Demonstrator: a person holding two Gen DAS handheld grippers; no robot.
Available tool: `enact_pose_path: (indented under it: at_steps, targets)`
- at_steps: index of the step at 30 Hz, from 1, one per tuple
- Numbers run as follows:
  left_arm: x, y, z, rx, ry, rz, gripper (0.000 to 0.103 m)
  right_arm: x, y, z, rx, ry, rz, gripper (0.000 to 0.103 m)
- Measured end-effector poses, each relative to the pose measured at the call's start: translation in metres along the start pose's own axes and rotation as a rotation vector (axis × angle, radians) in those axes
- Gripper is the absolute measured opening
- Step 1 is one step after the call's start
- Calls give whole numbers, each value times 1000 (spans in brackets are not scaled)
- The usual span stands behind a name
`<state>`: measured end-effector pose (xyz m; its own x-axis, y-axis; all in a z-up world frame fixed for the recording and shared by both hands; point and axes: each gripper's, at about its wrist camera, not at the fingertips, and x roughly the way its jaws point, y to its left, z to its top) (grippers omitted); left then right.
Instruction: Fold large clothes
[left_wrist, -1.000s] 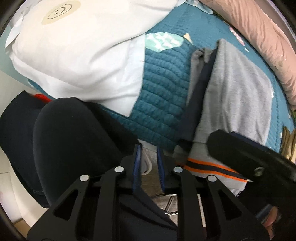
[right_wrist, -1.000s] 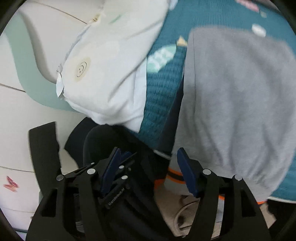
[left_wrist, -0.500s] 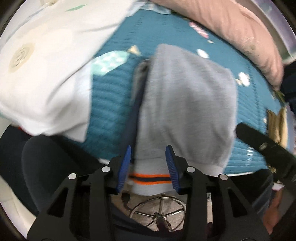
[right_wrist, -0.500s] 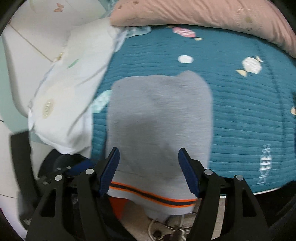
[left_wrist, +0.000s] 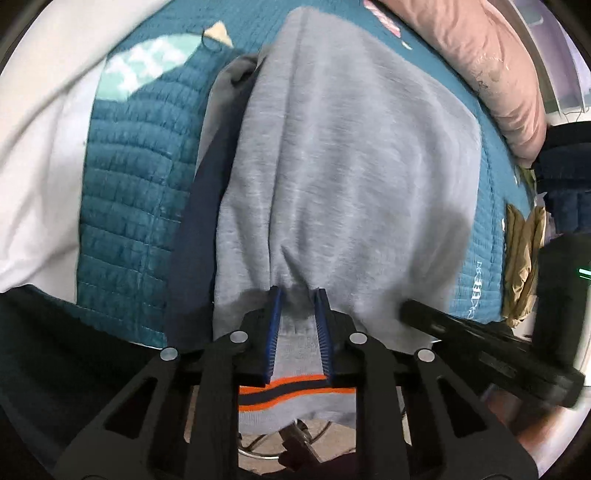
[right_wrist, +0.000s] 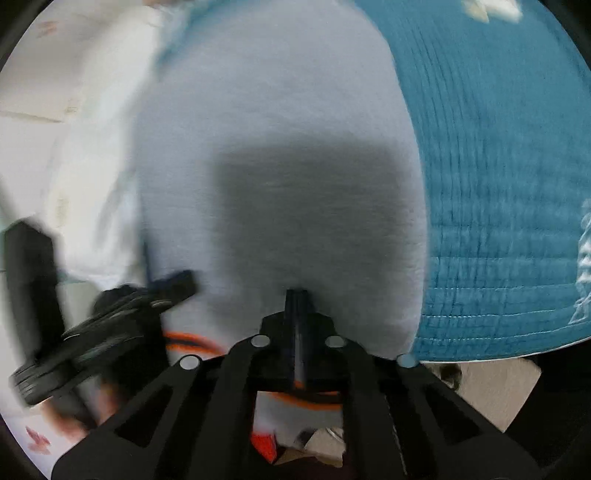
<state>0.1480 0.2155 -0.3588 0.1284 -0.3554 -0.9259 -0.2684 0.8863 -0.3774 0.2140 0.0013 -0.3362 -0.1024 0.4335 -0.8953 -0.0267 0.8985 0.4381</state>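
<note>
here, both tools pinching grey sweatshirt (left_wrist: 351, 155) hem, teal quilt (left_wrist: 125, 206)

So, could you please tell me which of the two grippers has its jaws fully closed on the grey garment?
The right gripper: its jaws meet, pinching the grey garment. The left gripper shows a gap with bunched fabric.

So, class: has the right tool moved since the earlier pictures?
Yes. The right tool has closed in on the near edge of the grey garment and shut on it; against the teal quilt, the garment now fills its view.

Left tool (left_wrist: 297, 295) narrowed, right tool (right_wrist: 295, 295) clamped
</note>
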Motion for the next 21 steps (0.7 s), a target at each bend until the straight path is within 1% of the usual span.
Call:
enact_pose_path:
  at_steps: [1, 3, 7, 8, 11, 13, 15, 17, 20, 21]
  targets:
    - [2, 1, 1, -2, 2, 6, 20, 8, -6, 2, 19, -6, 23, 0]
    - [2, -1, 3, 7, 6, 19, 20, 6, -11, 3, 50, -3, 63, 0]
    - [-2, -12, 1, 36, 8, 70, 20, -5, -7, -1, 41, -8, 62, 0]
    - [-6, -17, 0, 52, 4, 81, 20, -9, -5, -2, 33, -10, 58, 2]
    - [-18, -37, 0, 81, -22, 61, 20, -31, 5, 0, -2, -51, 83, 2]
    - [-29, -47, 7, 94, -46, 29, 20, -51, 12, 7, -20, -100, 103, 3]
    - [-38, -55, 15, 108, -71, 29, 20, -69, 18, 16, -36, -145, 102, 3]
    - [-43, -65, 31, 131, -91, 43, 20, -80, 20, 28, -46, -181, 79, 3]
    - [-40, -70, 58, 135, -109, 33, 20, -86, 17, 47, -28, -202, 72, 3]
    - [-35, -66, 67, 134, -116, 42, 20, -79, 17, 56, -34, -195, 65, 3]
